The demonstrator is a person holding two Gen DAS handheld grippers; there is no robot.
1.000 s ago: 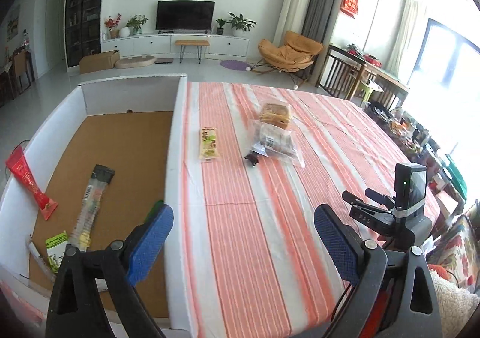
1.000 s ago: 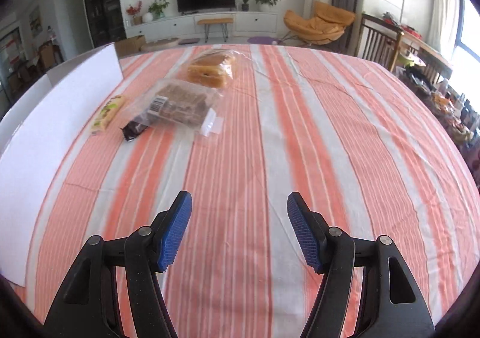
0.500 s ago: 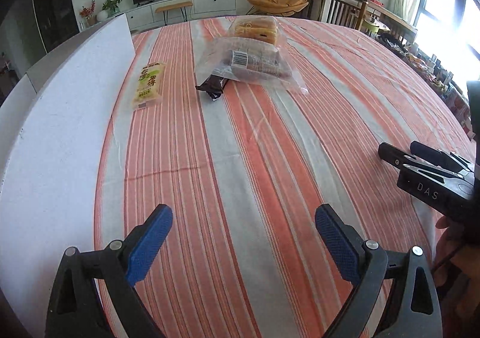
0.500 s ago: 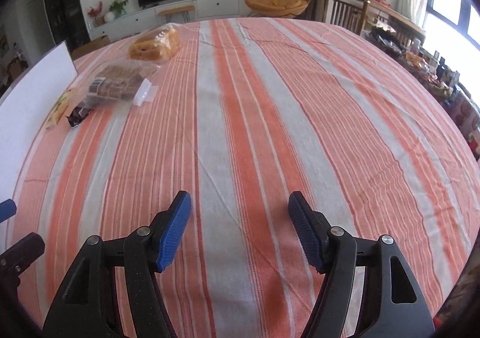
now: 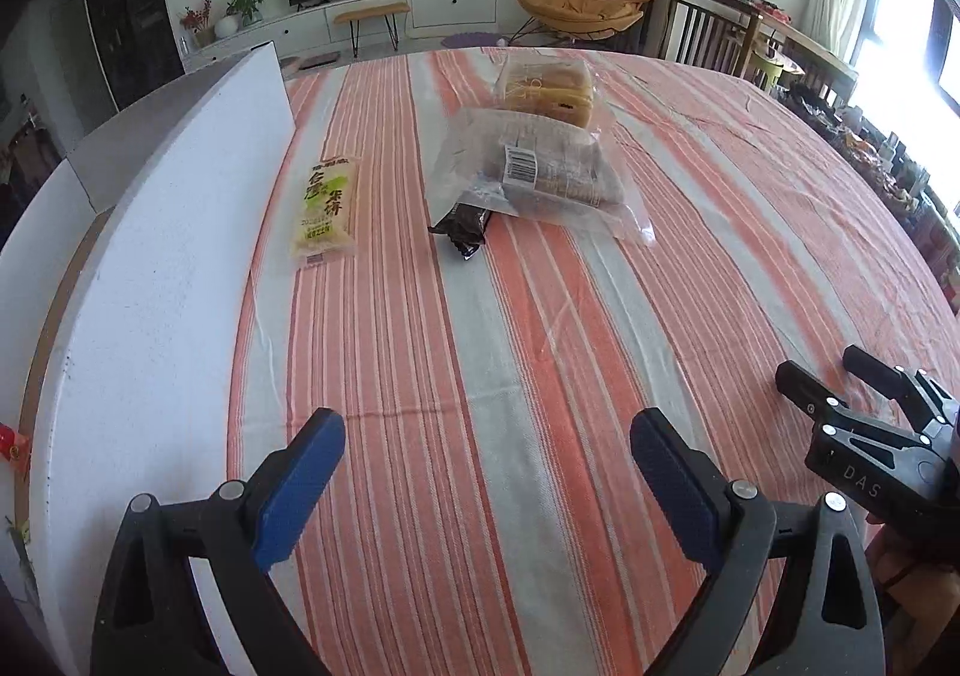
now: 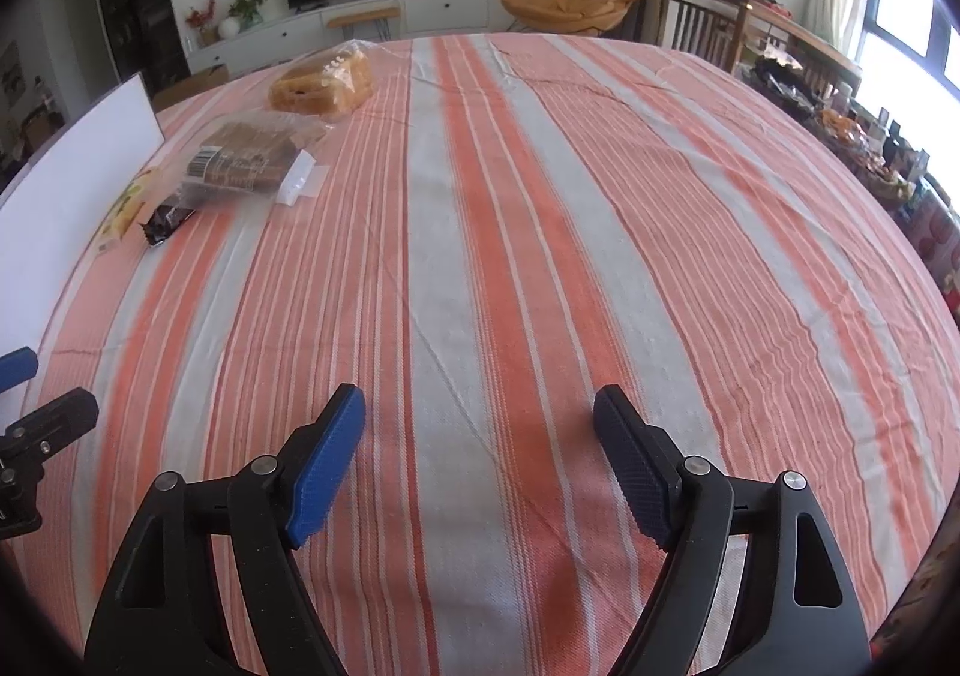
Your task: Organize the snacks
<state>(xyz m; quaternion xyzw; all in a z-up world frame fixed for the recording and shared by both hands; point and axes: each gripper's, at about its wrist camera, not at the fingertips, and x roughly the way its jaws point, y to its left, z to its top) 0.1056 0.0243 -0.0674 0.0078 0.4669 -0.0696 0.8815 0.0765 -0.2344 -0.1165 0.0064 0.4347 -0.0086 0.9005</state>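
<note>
Several snacks lie on the striped tablecloth: a yellow-green rice cake packet (image 5: 326, 208), a small dark wrapper (image 5: 462, 225), a clear bag of brown biscuits (image 5: 534, 173) and a bag of bread (image 5: 549, 87). They also show far left in the right wrist view, with the biscuit bag (image 6: 240, 163) and the bread (image 6: 321, 85). My left gripper (image 5: 486, 472) is open and empty, low over the cloth, well short of the snacks. My right gripper (image 6: 480, 454) is open and empty over bare cloth; it also shows in the left wrist view (image 5: 864, 436).
A white-walled cardboard box (image 5: 156, 268) stands along the table's left side, its wall next to the rice cake packet. The striped table (image 6: 570, 208) stretches to the right. Chairs and a cluttered side table stand beyond the far right edge.
My left gripper has swung from over the box to the table and dropped low, facing the snacks. My right gripper has drifted right, so the snacks sit further left in its view.
</note>
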